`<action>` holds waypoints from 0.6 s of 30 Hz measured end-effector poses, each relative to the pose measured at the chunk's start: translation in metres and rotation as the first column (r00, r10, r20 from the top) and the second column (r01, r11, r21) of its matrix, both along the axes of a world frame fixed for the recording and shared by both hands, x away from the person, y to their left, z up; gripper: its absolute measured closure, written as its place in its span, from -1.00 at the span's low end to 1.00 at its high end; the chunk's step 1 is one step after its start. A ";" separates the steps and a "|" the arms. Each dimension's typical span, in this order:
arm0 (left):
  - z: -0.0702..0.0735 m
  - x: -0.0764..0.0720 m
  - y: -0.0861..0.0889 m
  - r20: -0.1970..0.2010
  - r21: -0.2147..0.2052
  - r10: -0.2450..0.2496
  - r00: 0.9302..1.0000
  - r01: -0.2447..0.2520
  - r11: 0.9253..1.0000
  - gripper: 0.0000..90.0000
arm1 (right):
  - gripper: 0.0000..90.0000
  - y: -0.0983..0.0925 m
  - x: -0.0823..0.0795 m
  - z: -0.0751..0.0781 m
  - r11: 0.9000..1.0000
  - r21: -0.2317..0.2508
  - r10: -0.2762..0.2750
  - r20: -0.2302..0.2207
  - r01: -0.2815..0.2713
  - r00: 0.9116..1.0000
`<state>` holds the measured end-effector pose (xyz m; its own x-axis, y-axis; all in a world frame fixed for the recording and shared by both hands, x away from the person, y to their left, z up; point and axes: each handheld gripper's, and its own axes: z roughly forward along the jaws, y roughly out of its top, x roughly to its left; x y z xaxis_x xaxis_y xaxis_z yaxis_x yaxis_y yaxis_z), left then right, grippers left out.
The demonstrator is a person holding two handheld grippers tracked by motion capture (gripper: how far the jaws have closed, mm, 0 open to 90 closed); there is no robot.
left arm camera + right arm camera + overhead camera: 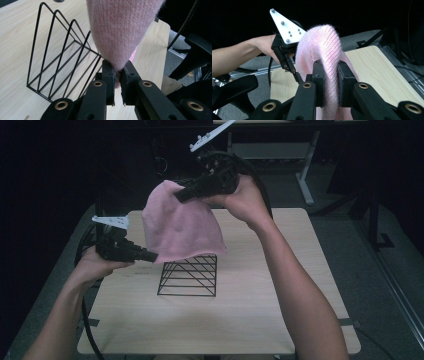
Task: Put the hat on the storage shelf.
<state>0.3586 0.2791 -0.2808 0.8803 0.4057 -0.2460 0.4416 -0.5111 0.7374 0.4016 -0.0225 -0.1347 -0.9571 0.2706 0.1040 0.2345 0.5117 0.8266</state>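
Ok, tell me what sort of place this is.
Probably a lab or office workroom set up for recording: a small light wooden table on grey carpet, the legs of a second desk behind it, and a dark, unlit background.

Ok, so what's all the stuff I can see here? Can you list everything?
Knitted cloth: one, pink, held up in the air above the rack by both grippers.
Wire rack: one, black, standing on the middle of the table.
Table: one, light wood, under everything.
Left gripper: one, black, pinching the cloth's lower corner.
Right gripper: one, black, clamped on the cloth's top fold, raised higher.
Hands: two, one holding each gripper, forearms coming in from the bottom.
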 end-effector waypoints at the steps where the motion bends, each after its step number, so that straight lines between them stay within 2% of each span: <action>1: -0.001 0.000 -0.001 -0.008 0.000 0.003 1.000 -0.003 1.000 0.85 | 0.75 -0.002 0.001 -0.002 1.000 0.002 -0.002 0.000 0.002 1.000; 3: -0.002 0.002 -0.001 -0.016 0.003 0.009 1.000 -0.009 1.000 0.85 | 0.75 -0.005 0.002 -0.005 1.000 0.008 -0.017 -0.018 0.018 1.000; 9: -0.005 0.006 -0.004 -0.014 0.032 0.019 1.000 -0.018 0.999 0.85 | 0.75 -0.013 0.005 -0.016 0.999 0.004 -0.039 -0.017 0.039 0.999; 10: -0.007 0.008 -0.007 -0.011 0.037 0.020 1.000 -0.020 0.999 0.85 | 0.75 -0.016 0.005 -0.019 0.999 0.008 -0.048 -0.031 0.049 0.998; 13: -0.010 0.008 -0.009 -0.029 0.034 0.017 0.999 -0.016 0.999 0.85 | 0.74 -0.020 0.006 -0.023 0.999 0.020 -0.049 -0.047 0.050 0.998; 18: -0.012 0.010 -0.013 -0.023 0.060 0.021 1.000 -0.020 0.998 0.85 | 0.74 -0.025 0.007 -0.029 0.998 0.018 -0.057 -0.050 0.058 0.997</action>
